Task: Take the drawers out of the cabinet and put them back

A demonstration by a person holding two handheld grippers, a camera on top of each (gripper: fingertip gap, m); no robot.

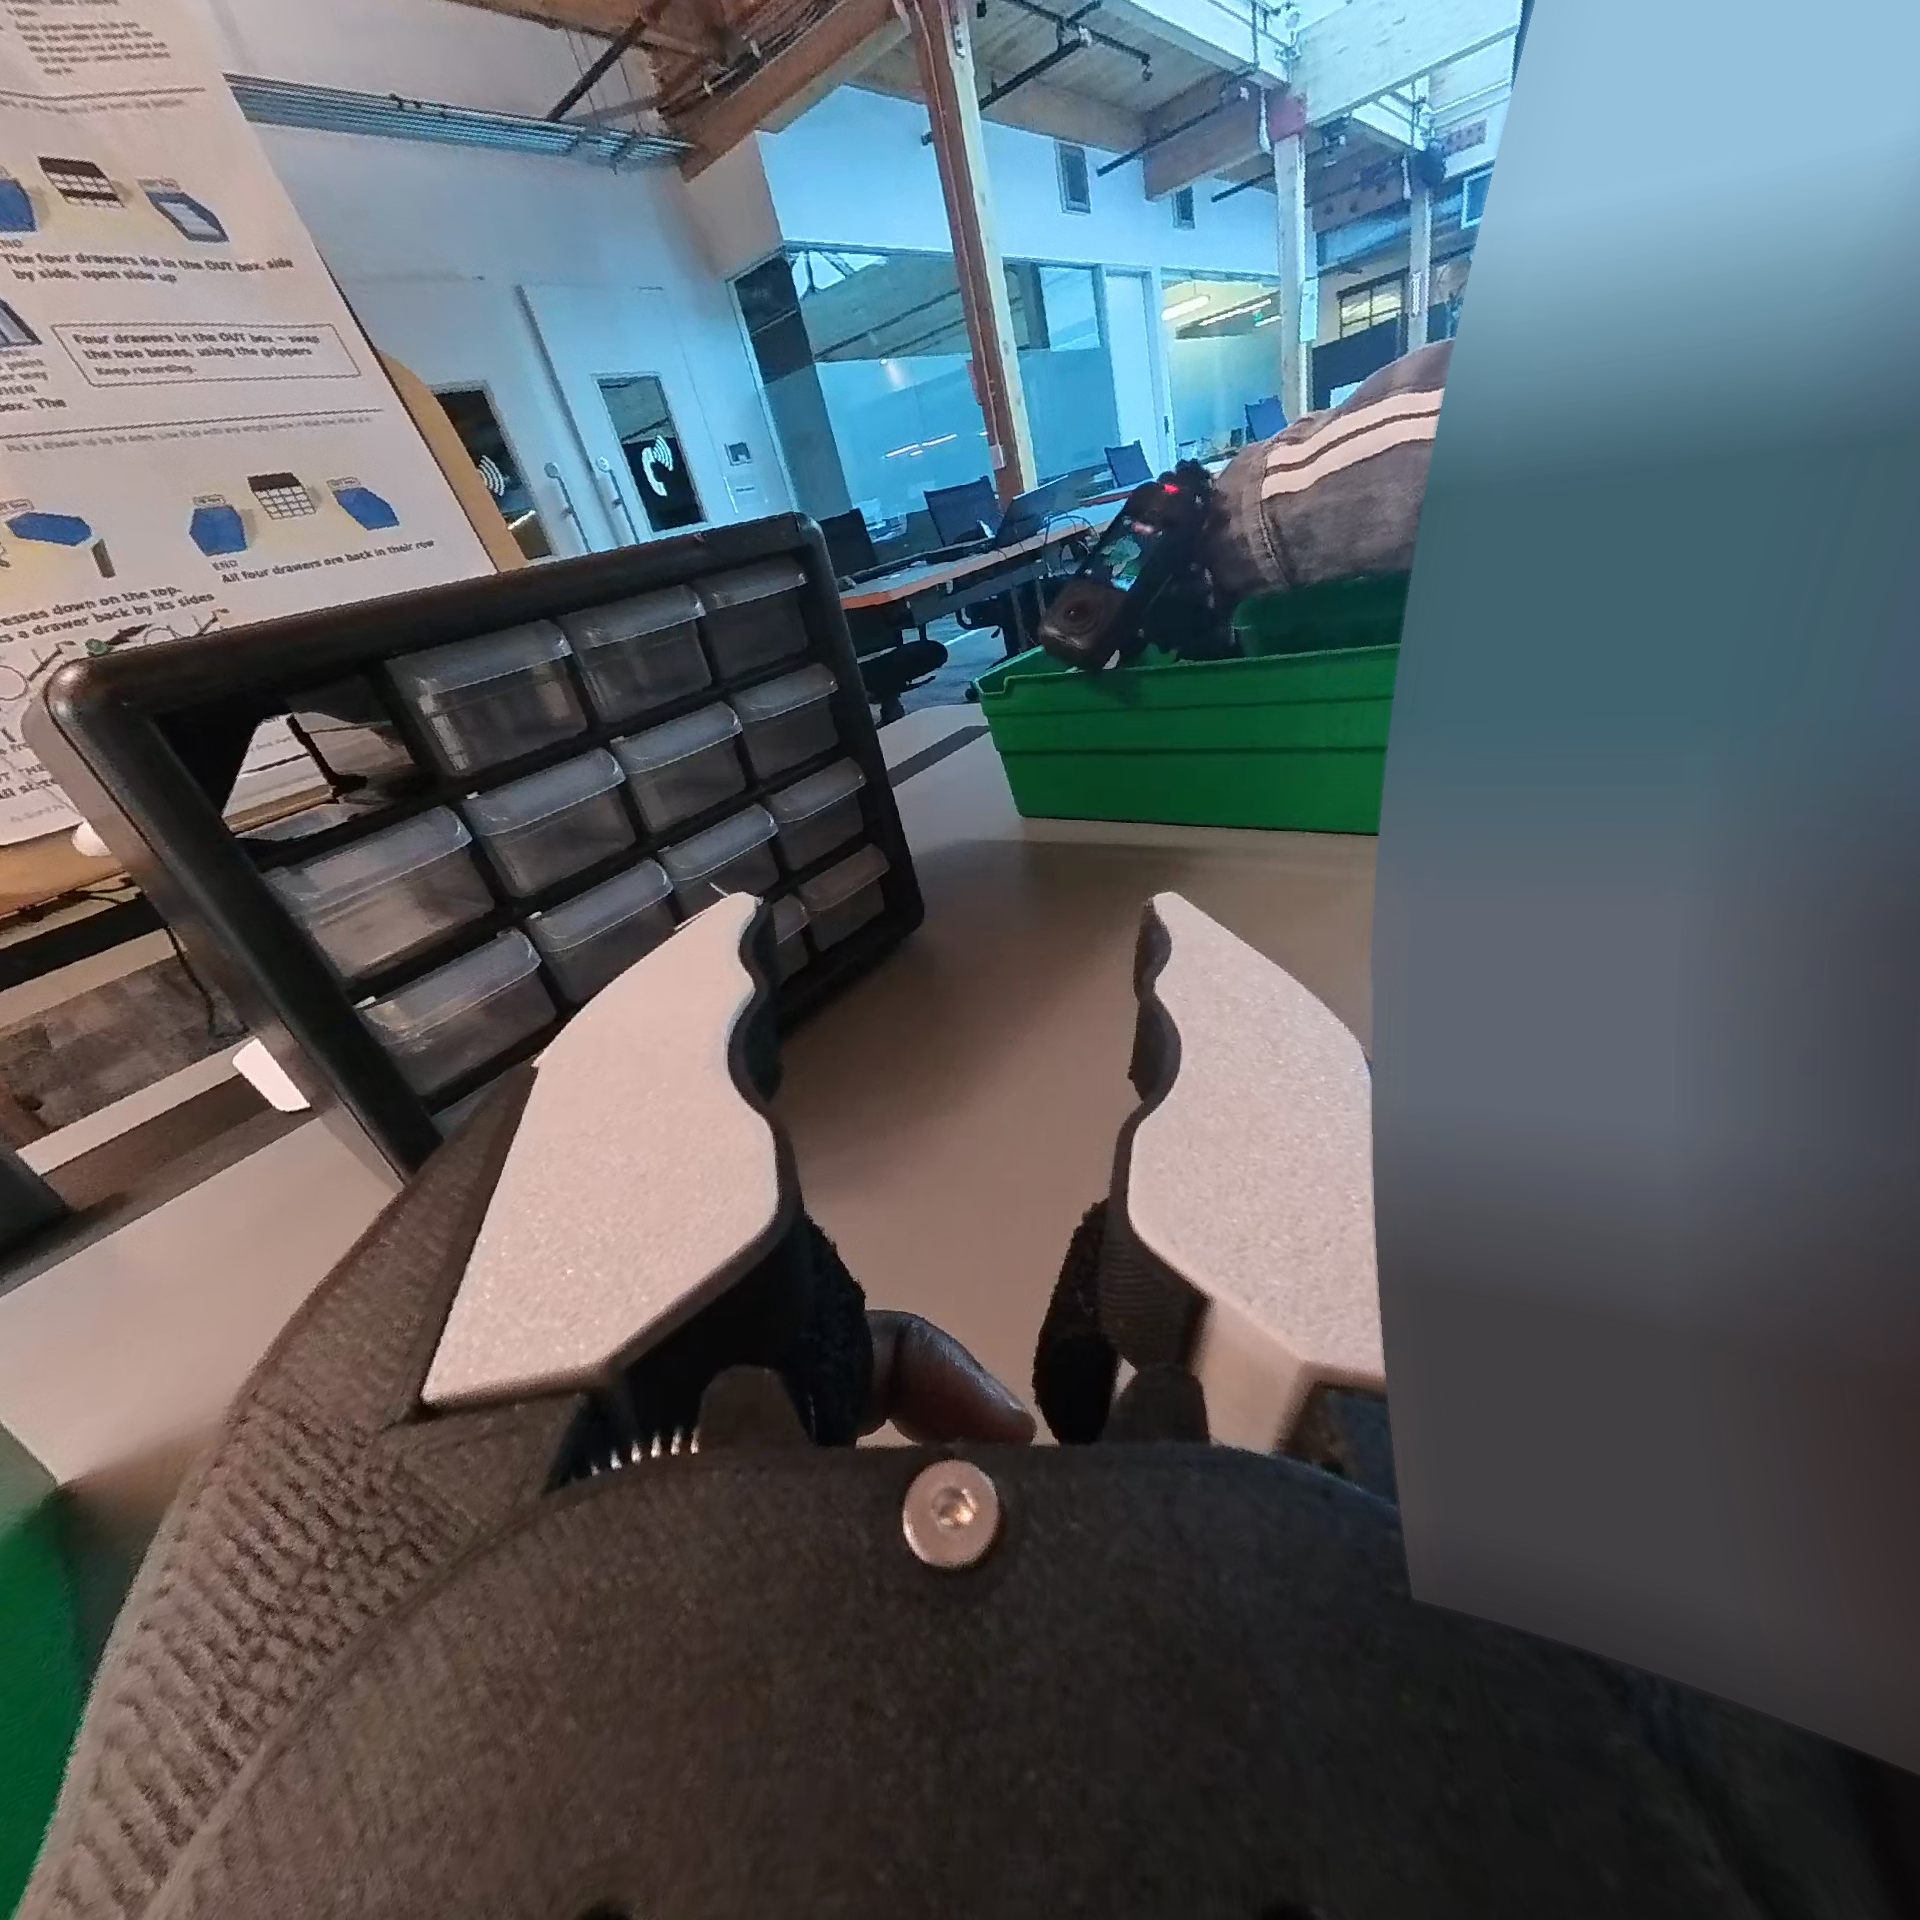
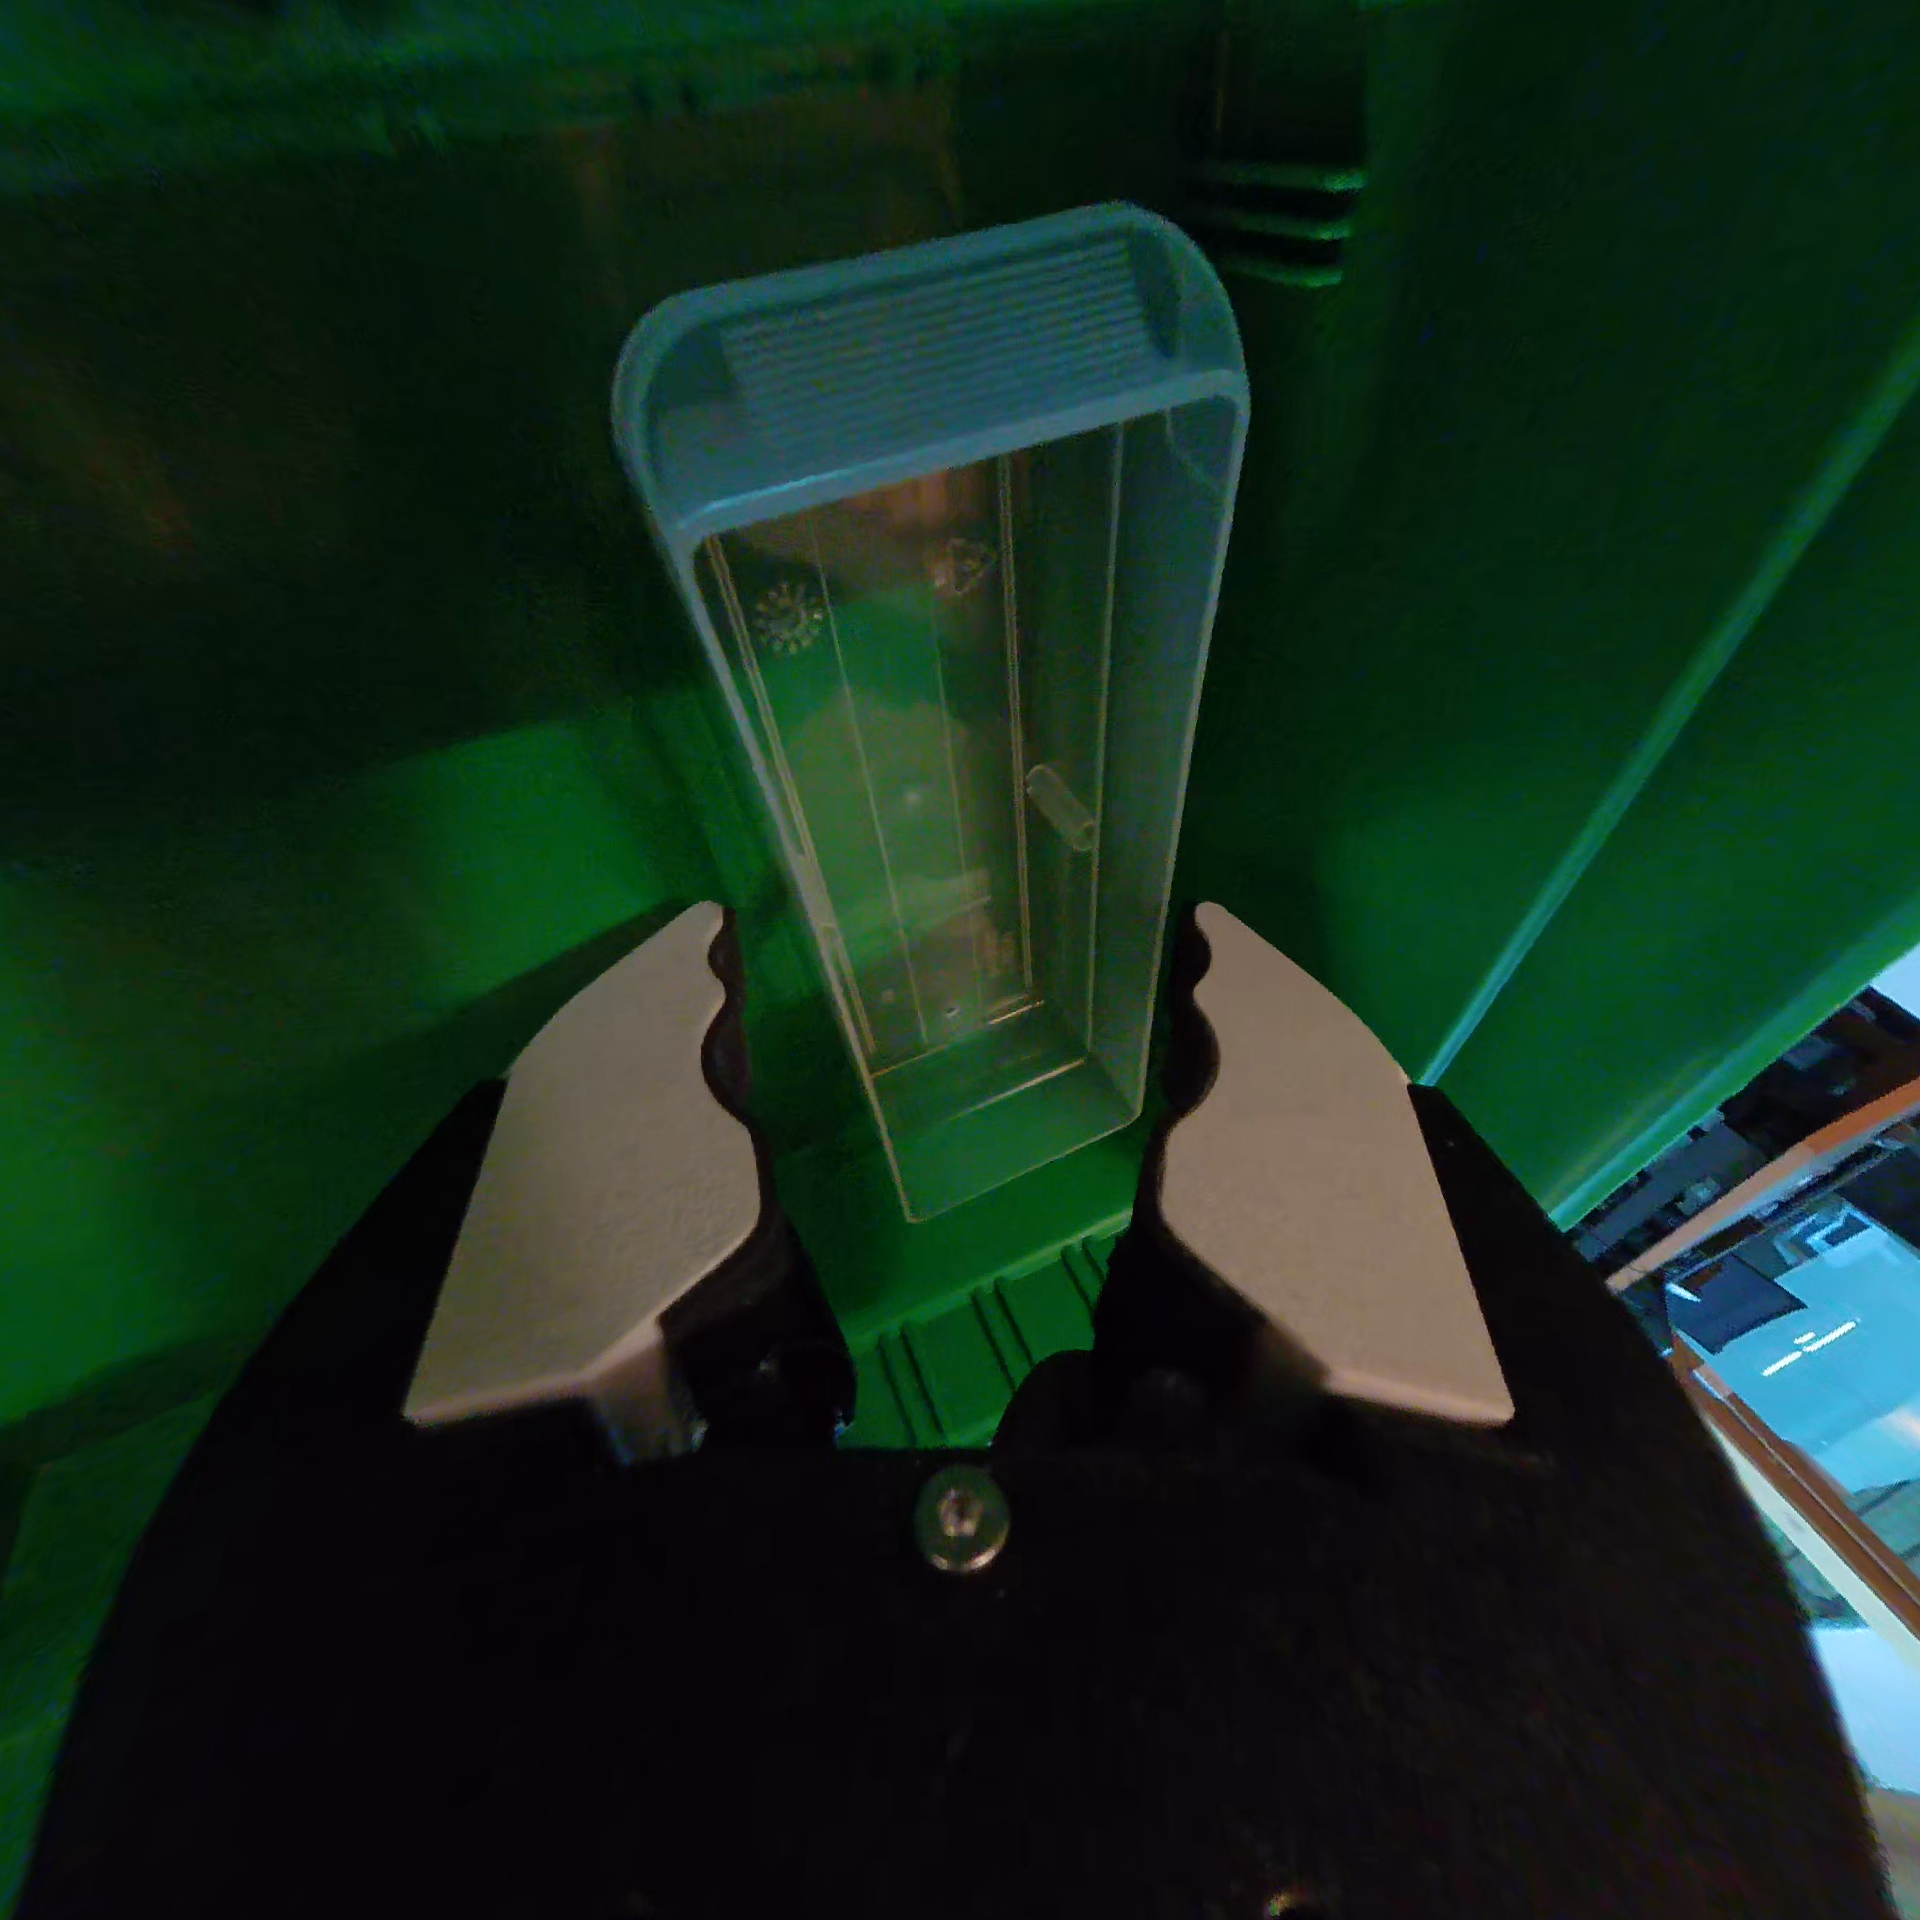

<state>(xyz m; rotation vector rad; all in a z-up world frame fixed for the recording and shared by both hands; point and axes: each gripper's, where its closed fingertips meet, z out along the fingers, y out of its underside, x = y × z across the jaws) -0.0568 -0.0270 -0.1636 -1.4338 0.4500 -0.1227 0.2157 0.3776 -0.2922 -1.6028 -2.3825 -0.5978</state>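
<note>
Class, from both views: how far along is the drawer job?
Done: one drawer lies in the green bin, and the cabinet has its top-left slot empty. In hand: the right gripper straddles that drawer, jaws open; the left gripper hangs open, idle. Left: the other visible drawers sit in the cabinet.

Grey table (image 1: pixel 1091 997) under me, pretty plain. Sitting right on it: the black cabinet (image 1: pixel 187 831) off to my left, tipped back I think, and a green bin (image 1: pixel 1184 748) farther off on the right.
</note>
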